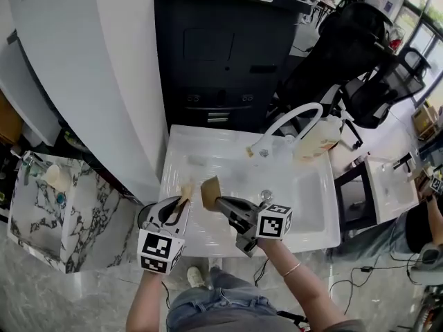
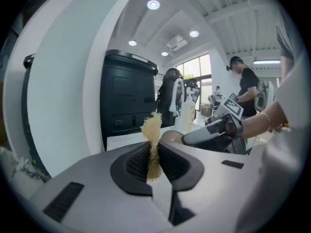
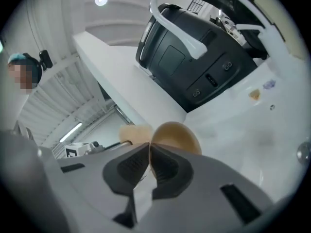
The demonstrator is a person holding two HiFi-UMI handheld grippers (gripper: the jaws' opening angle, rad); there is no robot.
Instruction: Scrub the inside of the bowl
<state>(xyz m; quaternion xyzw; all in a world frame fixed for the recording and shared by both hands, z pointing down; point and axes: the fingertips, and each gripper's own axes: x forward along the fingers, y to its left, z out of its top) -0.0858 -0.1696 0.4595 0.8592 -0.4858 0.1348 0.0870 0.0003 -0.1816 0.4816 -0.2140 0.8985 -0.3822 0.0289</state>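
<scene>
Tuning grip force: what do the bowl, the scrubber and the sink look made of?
Bowl: tan, smooth, thin rim; probably wood or bamboo-fibre plastic, unclear. Scrubber: pale yellow, frayed open fibres; looks like loofah or coarse mesh. Sink: white, smooth, slight gloss; ceramic or enamel likely.
</scene>
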